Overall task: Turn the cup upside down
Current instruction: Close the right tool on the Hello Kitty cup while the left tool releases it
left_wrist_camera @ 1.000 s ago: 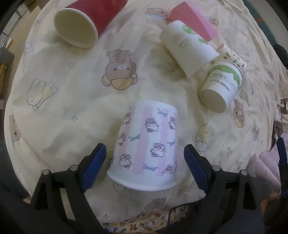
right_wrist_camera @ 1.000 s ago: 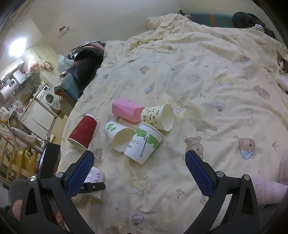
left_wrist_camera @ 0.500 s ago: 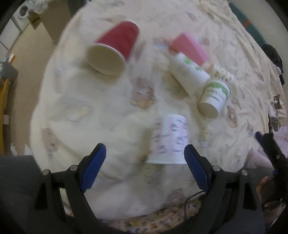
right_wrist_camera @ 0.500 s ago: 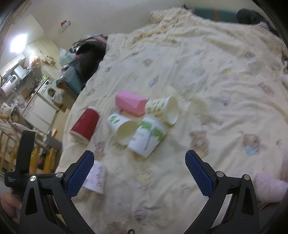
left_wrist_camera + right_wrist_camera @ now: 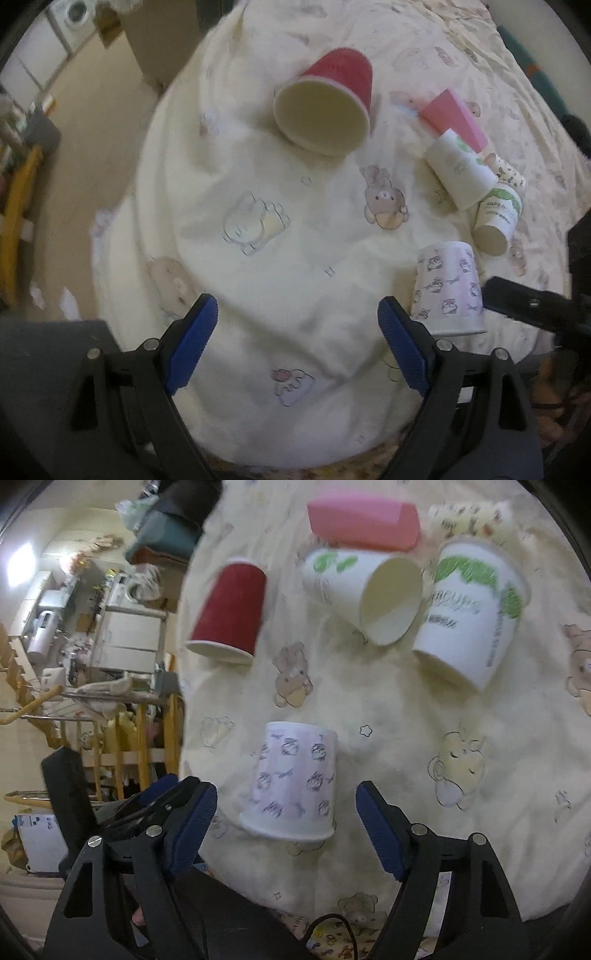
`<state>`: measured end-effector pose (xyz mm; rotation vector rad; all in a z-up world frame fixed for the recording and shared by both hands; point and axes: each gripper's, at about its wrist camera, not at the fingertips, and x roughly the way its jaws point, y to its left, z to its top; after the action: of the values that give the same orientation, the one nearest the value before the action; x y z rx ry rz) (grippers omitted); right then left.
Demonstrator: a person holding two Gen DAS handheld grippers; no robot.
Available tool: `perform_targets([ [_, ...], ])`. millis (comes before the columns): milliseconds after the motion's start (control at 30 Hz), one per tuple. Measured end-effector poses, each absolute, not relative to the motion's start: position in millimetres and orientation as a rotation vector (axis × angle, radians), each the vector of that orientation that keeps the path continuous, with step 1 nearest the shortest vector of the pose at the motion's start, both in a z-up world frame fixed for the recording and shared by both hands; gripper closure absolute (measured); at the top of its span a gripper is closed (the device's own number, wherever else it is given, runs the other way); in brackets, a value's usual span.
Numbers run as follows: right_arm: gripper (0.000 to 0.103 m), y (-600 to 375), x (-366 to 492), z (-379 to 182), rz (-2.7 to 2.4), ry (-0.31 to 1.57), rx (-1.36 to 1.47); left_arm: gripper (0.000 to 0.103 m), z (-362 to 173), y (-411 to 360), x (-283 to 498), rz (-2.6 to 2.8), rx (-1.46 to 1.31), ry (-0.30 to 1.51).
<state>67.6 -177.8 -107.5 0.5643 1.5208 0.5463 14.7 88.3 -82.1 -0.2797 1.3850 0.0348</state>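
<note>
A white paper cup with pink stripes and a cat print (image 5: 293, 782) stands upside down, rim down, on the cream bedspread (image 5: 461, 738). It sits between the open fingers of my right gripper (image 5: 286, 825), which is low over it and empty. In the left wrist view the same cup (image 5: 448, 288) is just right of my left gripper (image 5: 297, 345), which is open, empty and pulled back to the left. A dark part of the right gripper (image 5: 532, 308) shows beside the cup there.
A red cup (image 5: 229, 613) lies on its side at the back left. Two white cups with green print (image 5: 364, 590) (image 5: 471, 616), a patterned cup (image 5: 471, 517) and a pink block (image 5: 364, 526) lie behind. The bed edge drops off on the left (image 5: 122, 206).
My left gripper has drawn back and swung left, off the upside-down cup. My right gripper has come down and closer, so the cup now sits between its open fingers.
</note>
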Motion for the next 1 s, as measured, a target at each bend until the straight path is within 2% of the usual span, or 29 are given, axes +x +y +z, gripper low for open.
perform_targets([
  [367, 0.026, -158.3, 79.1, -150.6, 0.566, 1.637, 0.578, 0.017, -77.4, 67.3, 19.7, -0.04, -0.247, 1.376],
  [500, 0.04, -160.2, 80.2, -150.5, 0.603, 1.628, 0.601, 0.017, -76.8, 62.8, 18.9, -0.048, -0.23, 1.372],
  [1000, 0.041, -206.9, 66.8, -69.2, 0.656, 1.409, 0.506, 0.017, -67.3, 22.8, 18.7, -0.224, -0.215, 1.357],
])
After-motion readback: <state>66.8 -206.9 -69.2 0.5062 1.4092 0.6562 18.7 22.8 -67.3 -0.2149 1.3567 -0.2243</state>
